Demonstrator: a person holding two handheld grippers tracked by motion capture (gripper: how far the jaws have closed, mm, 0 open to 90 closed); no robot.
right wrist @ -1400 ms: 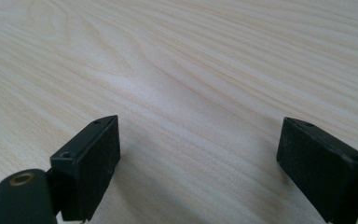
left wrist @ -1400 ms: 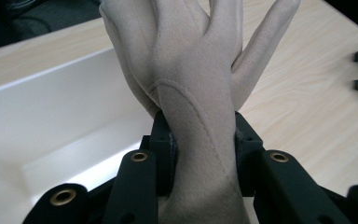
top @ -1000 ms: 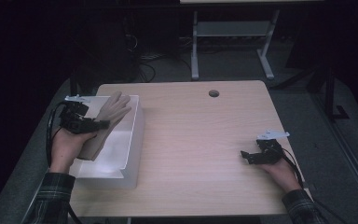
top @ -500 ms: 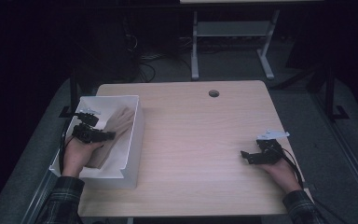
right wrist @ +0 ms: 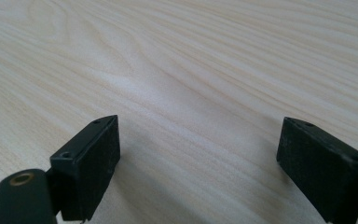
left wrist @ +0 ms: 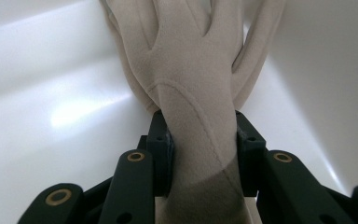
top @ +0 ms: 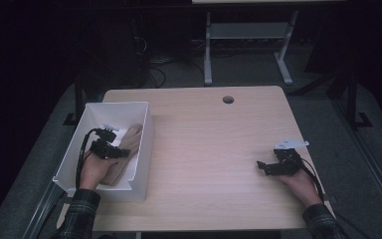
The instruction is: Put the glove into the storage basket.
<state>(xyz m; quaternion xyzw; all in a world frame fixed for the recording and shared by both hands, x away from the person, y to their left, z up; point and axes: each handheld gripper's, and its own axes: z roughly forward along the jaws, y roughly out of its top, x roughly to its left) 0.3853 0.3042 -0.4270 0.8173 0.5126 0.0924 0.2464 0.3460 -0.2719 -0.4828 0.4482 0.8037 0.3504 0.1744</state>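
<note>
Over at the left edge of the table [top: 209, 129], the left gripper [top: 122, 151] sits down inside the white bin [top: 142, 164], its jaws clamped on the wrist end of a beige glove [top: 129, 142]. Seen along those jaws, the glove [left wrist: 191, 93] is pinched between the two black pads [left wrist: 161, 149], and its fingers fan out ahead against the bin's white wall [left wrist: 37, 93], with what looks like a second layer of the same cloth under it. Across on the right, the right gripper [top: 263, 167] rests low on the bare wood, well apart from the bin, its jaws spread wide with nothing between them but the tabletop [right wrist: 191, 84].
</note>
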